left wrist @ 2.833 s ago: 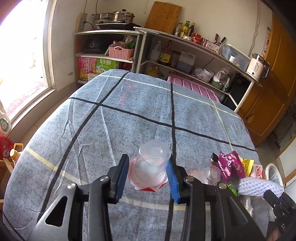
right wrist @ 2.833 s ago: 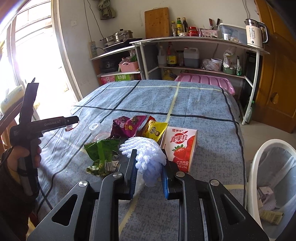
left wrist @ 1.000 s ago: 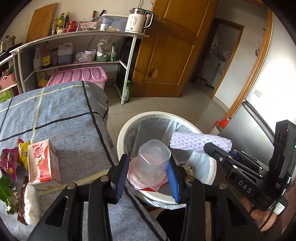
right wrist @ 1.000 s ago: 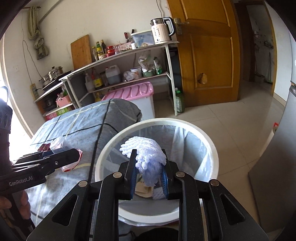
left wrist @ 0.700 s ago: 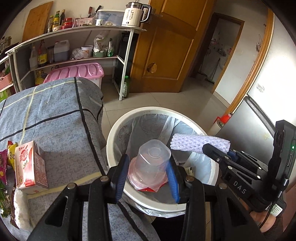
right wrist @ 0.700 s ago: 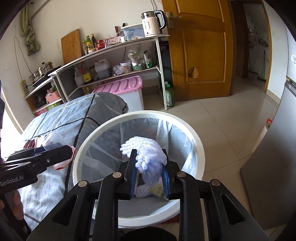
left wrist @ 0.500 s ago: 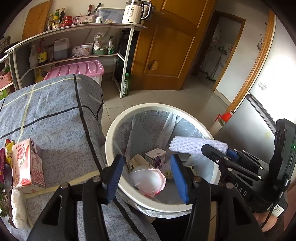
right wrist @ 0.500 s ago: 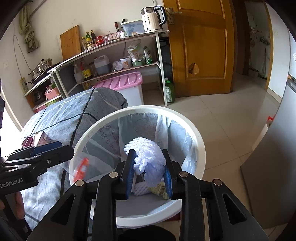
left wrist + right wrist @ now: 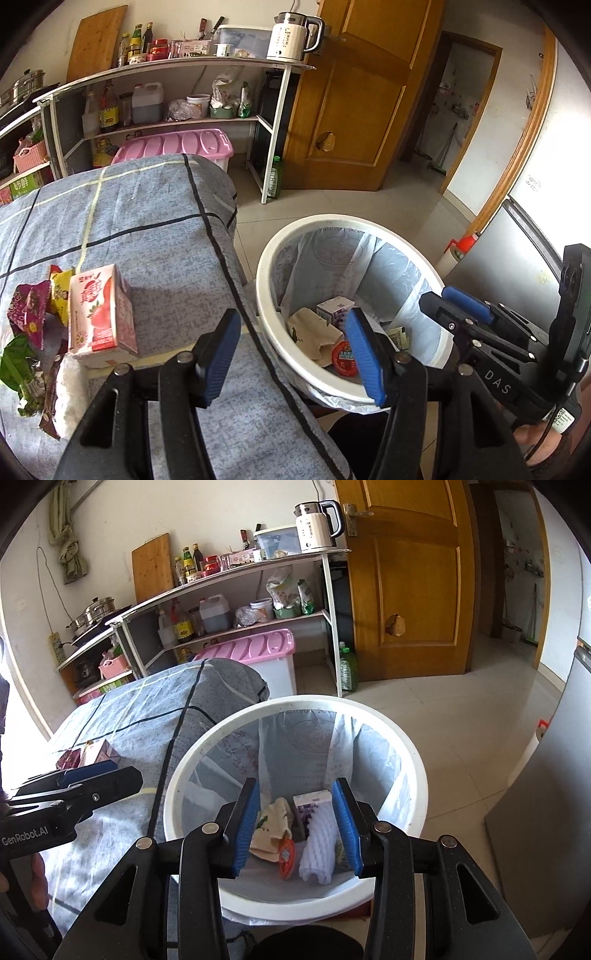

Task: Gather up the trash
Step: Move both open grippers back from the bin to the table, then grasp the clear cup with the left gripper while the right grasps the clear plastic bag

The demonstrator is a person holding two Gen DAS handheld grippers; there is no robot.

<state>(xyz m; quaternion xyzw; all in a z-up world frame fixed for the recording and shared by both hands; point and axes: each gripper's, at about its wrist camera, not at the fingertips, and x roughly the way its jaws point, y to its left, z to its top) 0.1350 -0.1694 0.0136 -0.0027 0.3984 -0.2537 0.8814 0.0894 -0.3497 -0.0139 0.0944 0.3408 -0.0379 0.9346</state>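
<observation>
We are looking down into the white trash bin, which is standing on the tiled floor just beside the blue checked desk. The right hand-held gripper is hovering over the bin's opening, angled downward; its jaws have just been opening and are standing spread, with nothing pinched between the blue pads. The white foam net sleeve is lying loose at the bottom of the bin, below and between those pads, beside a purple-and-white small box, a beige crumpled wrapper and a red lid.

The left hand-held gripper is pointing down over the desk edge and the near rim of the bin; its jaws have also just been opening and are standing wide apart, holding nothing. In its view the red lid is lying inside the bin, just beside the right pad.

On the desk, well apart from both grippers, a pink strawberry drink carton is standing upright, with purple, yellow and green snack wrappers lying beside it.

A hand is gripping the left tool's handle at the frame edge.
</observation>
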